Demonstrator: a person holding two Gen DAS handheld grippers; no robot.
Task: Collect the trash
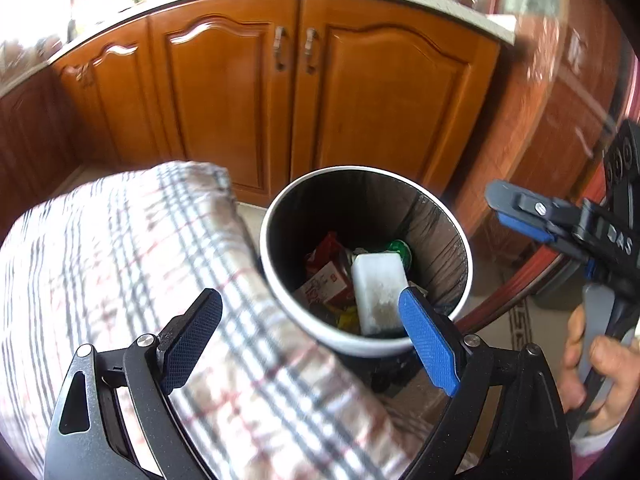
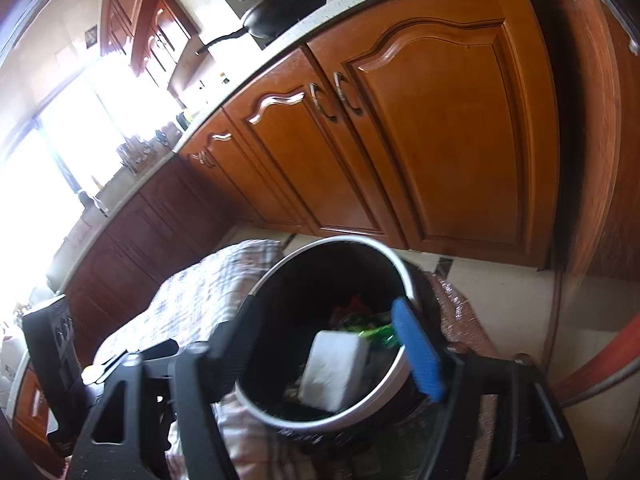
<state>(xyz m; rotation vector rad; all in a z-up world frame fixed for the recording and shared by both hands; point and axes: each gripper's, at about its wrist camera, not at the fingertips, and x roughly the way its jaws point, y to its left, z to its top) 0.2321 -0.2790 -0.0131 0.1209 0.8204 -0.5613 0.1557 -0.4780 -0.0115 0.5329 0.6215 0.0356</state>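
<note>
A round trash bin (image 1: pixel 372 346) with a white rim and a dark liner stands on the floor, also in the right wrist view (image 2: pixel 332 240). In it lie a white block (image 1: pixel 378 292) (image 2: pixel 334 368), red packaging (image 1: pixel 324 284) and a green wrapper (image 1: pixel 400 250) (image 2: pixel 376 334). My left gripper (image 1: pixel 309 296) hovers open over the bin's near rim, nothing between its blue pads. My right gripper (image 2: pixel 326 306) is open above the bin's mouth, with the white block seen down in the bin between its fingers. One of its fingers (image 1: pixel 520 226) shows at the right, held by a hand (image 1: pixel 600 380).
A plaid-covered cushion or seat (image 1: pixel 120 260) (image 2: pixel 200 300) presses against the bin's left side. Wooden kitchen cabinets (image 1: pixel 240 100) with a pale worktop stand behind. A red curved edge (image 1: pixel 516 284) runs to the bin's right. A black pan (image 2: pixel 288 4) sits on the worktop.
</note>
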